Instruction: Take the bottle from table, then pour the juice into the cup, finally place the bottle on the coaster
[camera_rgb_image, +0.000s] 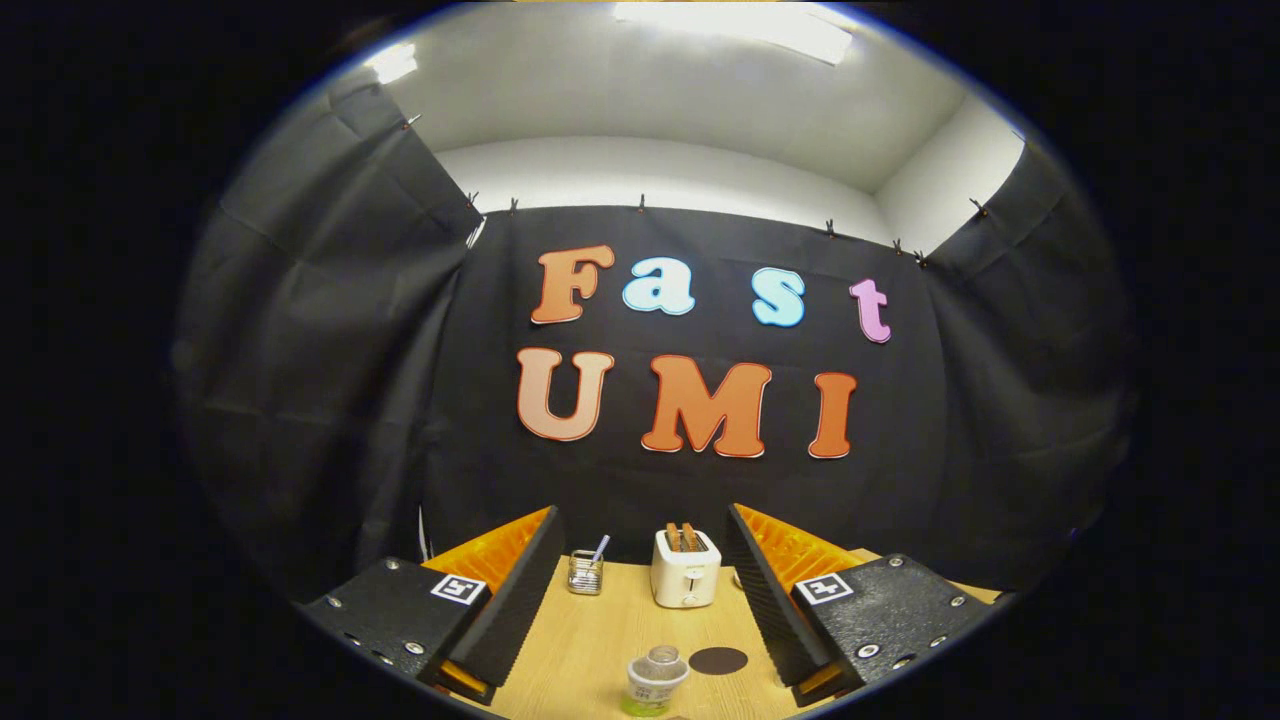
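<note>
**Bottle low between open fingers, not yet gripped**

The gripper (640, 610) hangs above the table (590, 640) with its fingers wide apart and nothing between the pads; the bottle (655, 682) stands below and between them, cap up, partly cut off from sight; the coaster (718, 660) lies just beside it; a toaster (685, 568) and a small holder (585, 574) stand beyond. I cannot make out the cup. Risks, as I judge them: a descent off centre could tip the bottle; a high grip near the cap could slip; a knocked bottle may roll over the coaster.
</note>
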